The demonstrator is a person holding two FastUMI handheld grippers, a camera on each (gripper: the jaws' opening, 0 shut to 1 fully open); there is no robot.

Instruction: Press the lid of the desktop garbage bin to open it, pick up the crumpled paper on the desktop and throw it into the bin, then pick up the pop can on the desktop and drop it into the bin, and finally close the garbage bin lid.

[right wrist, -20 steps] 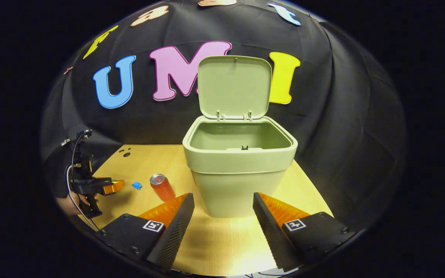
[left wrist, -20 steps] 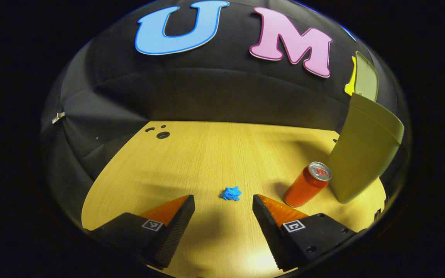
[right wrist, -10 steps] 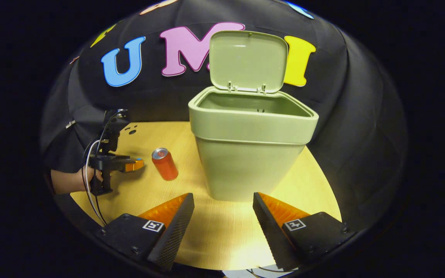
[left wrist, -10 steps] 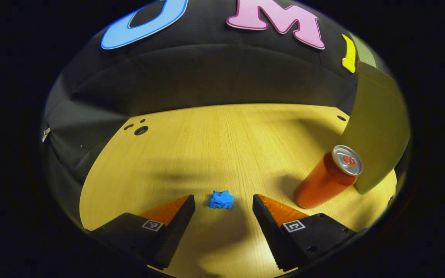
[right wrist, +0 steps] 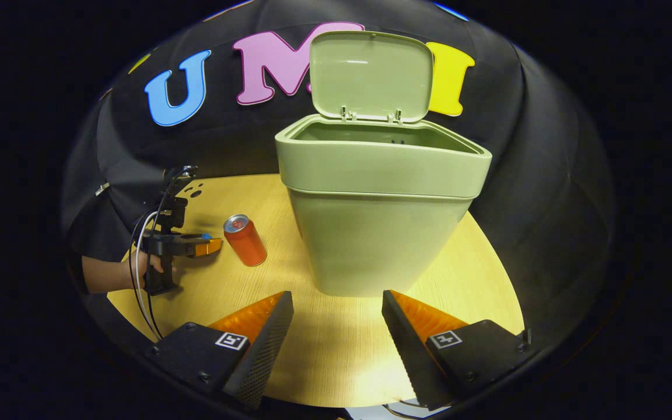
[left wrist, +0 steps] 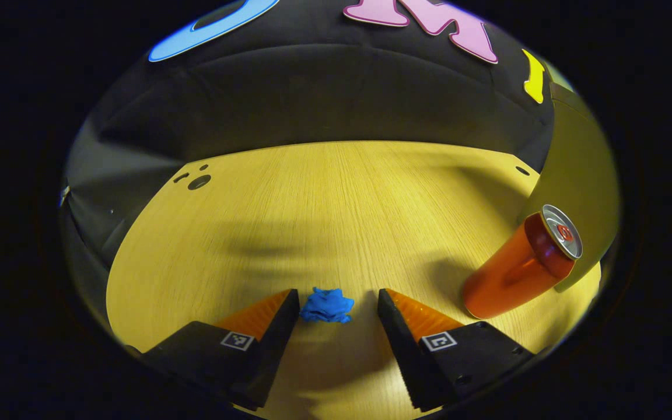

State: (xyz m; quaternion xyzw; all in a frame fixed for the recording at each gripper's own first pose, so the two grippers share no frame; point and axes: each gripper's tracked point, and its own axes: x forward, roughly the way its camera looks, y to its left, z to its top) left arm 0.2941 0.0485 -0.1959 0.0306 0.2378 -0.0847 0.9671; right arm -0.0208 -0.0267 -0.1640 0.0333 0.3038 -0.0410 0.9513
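Between the spread fingers of the left tongs [left wrist: 336,294], low on the desk [left wrist: 336,204], the crumpled paper [left wrist: 326,305] is seen as a small blue wad; it sits nearer the left finger, maybe touching it, w/ a clear gap to the right one. Nothing is gripped yet. The pop can [left wrist: 520,262] stands upright off to the right, just in front of the bin's wall [left wrist: 581,169].

Step in hand, as judged: lid [right wrist: 371,76] is already up, so the paper pick-up is being set up. Next move calls for the left tongs to be closed squarely on the wad, perhaps after being shifted slightly so it's centred; a light, soft thing, so it could be nudged aside rather than caught. Then a lift & carry over the open rim is needed.

From the right gripper view, things are given that the left gripper view lacks: the whole garbage bin [right wrist: 380,221] w/ its open mouth and raised lid, plus the left tongs [right wrist: 210,246] from outside, held low by a hand [right wrist: 155,268] near the can [right wrist: 245,240]. The paper can't be clearly made out there. The right tongs [right wrist: 336,303] are held wide open & empty, facing the bin, well short of it.
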